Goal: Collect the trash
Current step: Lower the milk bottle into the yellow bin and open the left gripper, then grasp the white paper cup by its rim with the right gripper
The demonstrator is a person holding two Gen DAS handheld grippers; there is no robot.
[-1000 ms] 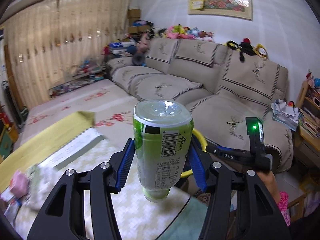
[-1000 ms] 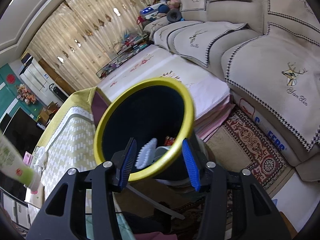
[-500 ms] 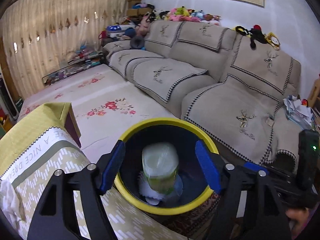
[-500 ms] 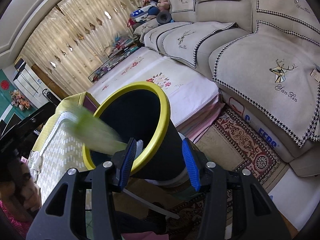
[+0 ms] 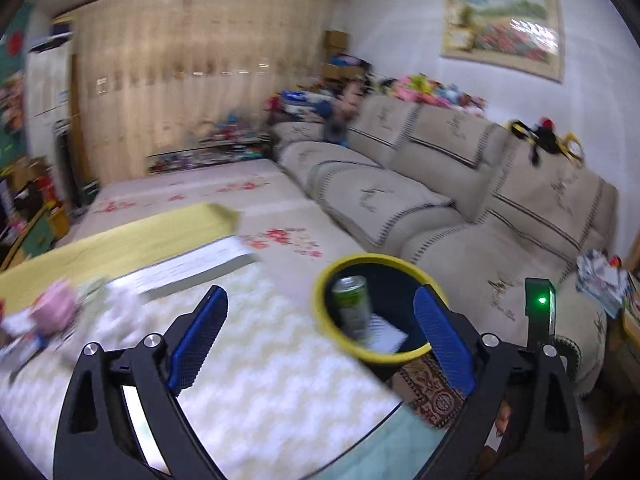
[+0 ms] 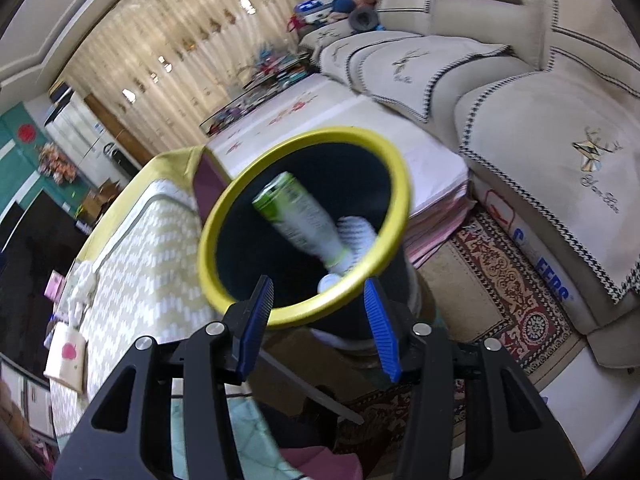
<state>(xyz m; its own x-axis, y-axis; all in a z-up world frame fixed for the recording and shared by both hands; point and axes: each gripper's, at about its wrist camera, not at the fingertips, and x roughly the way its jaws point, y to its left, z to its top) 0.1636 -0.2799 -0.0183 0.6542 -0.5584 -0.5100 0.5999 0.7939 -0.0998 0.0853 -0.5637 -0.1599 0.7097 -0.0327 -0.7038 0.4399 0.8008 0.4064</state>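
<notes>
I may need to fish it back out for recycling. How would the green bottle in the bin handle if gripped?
The green bottle looks like thin plastic, probably empty and light. Its glossy label may slip between pads, and its round body would likely roll. It leans inside the yellow-rimmed bin, so it may shift when touched.

We find the bottle [image 6: 298,216] tilted inside the bin [image 6: 280,312], neck down beside crumpled paper [image 6: 358,232]. The bin stands between the table [image 5: 260,380] on its left and the sofa [image 5: 500,248] behind.

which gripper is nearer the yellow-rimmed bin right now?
Right. The right gripper straddles the near rim of the bin; the left gripper, jaws opening and empty, sits back over the table.
</notes>
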